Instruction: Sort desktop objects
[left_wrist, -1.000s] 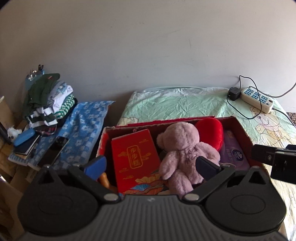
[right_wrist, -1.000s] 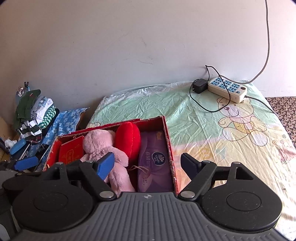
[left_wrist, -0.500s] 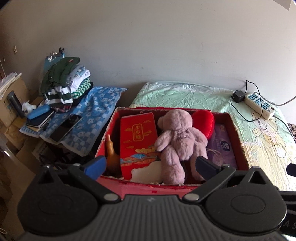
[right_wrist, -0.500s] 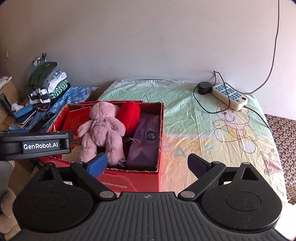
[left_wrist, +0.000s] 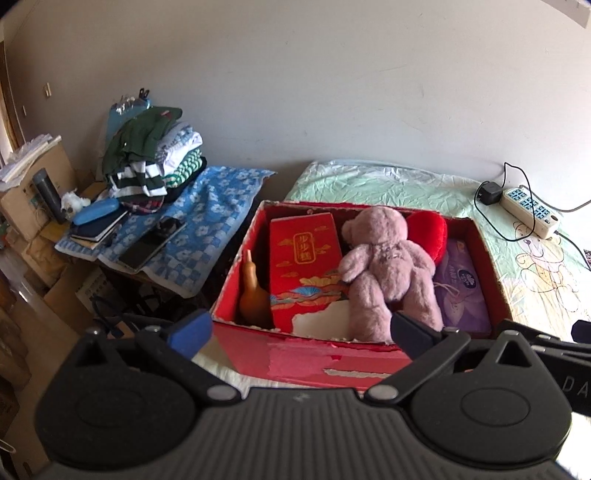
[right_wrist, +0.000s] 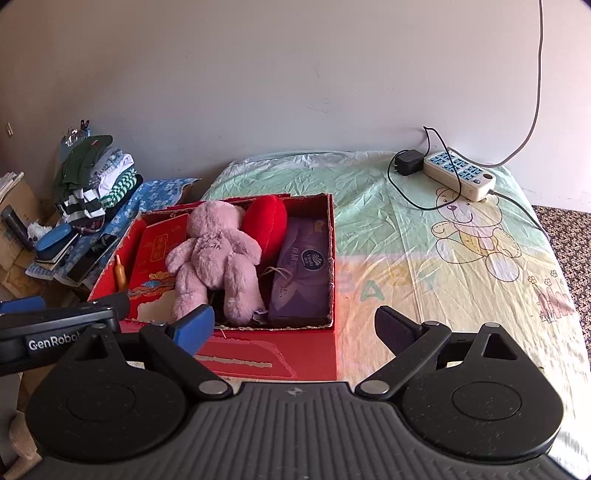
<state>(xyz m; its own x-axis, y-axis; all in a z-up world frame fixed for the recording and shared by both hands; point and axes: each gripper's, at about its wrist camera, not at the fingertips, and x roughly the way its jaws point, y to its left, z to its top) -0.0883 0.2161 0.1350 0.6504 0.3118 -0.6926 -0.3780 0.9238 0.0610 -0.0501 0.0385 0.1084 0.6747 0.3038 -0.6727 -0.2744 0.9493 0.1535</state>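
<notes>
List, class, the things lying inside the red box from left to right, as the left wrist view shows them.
Orange gourd → red gift box → pink teddy bear → purple tissue pack.

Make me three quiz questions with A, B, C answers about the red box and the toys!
1. Where does the teddy lie?
A. In the red box
B. On the clothes pile
C. Beside the power strip

2. What colour is the tissue pack?
A. Green
B. Purple
C. Orange

3. How are the right tongs?
A. Shut on the teddy
B. Shut on the heart
C. Open, holding nothing

Answers: 1 A, the teddy lies among the box's things; 2 B, the pack by the box's right wall is purple; 3 C, the fingers stand wide apart with nothing between them.
</notes>
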